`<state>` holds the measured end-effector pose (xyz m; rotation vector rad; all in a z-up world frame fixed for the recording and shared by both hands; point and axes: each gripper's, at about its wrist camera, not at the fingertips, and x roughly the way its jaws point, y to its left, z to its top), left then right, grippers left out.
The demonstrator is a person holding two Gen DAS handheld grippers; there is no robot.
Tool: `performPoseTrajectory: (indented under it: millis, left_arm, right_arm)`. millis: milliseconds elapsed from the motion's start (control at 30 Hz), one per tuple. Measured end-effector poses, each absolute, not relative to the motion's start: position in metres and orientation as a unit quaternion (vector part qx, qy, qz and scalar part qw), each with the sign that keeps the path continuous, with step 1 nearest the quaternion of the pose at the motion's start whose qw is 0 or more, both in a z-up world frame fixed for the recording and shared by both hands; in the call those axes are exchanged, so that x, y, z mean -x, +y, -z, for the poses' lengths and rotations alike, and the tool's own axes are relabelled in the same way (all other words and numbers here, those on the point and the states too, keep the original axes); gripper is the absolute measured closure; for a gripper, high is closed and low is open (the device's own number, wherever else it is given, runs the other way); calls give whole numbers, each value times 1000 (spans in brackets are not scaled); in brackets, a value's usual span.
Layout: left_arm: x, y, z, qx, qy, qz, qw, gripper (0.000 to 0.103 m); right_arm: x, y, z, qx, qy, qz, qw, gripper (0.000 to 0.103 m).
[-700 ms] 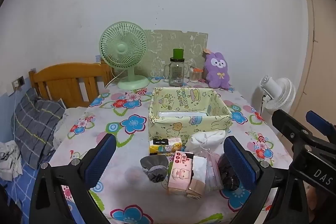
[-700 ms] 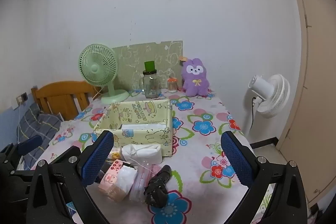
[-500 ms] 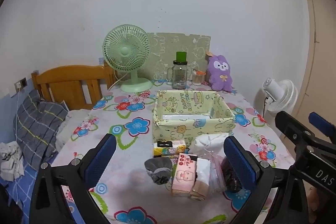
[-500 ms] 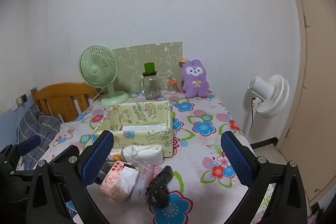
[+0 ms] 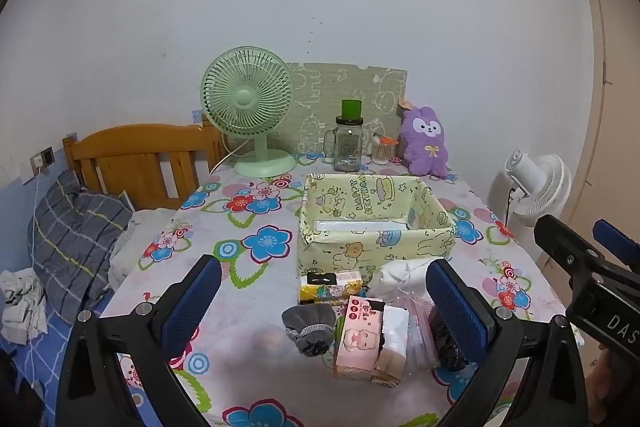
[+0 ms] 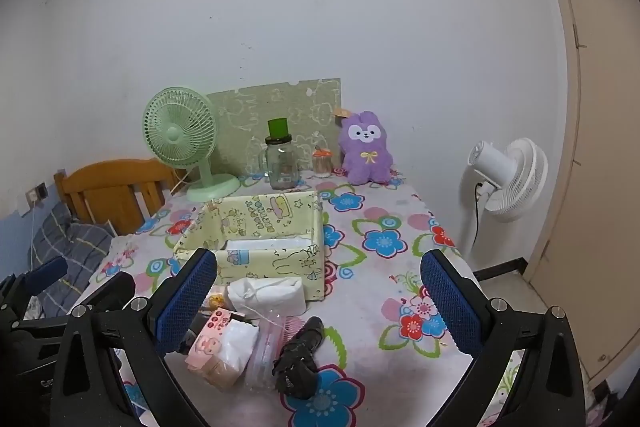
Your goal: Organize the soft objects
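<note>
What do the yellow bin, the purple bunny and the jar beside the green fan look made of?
Yellow bin: seemingly printed fabric, matte; its walls sag slightly. Purple bunny: plush with a fuzzy nap. Jar: clear and glossy, glass or hard plastic, since the wall panel shows through; green cap likely plastic.

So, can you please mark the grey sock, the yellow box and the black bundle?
grey sock (image 5: 309, 323), left wrist view, its middle.
yellow box (image 5: 372, 247), left wrist view, near wall.
black bundle (image 6: 298, 363), right wrist view, its middle.
</note>
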<state>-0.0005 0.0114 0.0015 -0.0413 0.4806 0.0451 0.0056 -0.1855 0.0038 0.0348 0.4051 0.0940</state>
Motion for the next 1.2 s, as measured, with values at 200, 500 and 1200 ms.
performPoseTrajectory:
  millis: [200, 500, 1200]
  left_arm:
    - [-3, 11, -1, 21, 239, -23, 970, 0]
    - [-7, 9, 0, 24, 242, -17, 970, 1]
    - [-10, 9, 1, 27, 242, -14, 970, 1]
  right_arm:
    - [-8, -185, -4, -16, 202, -44, 978, 1]
    - [-9, -181, -2, -14, 202, -49, 978, 1]
    - [-10, -179, -1, -17, 203, -48, 978, 1]
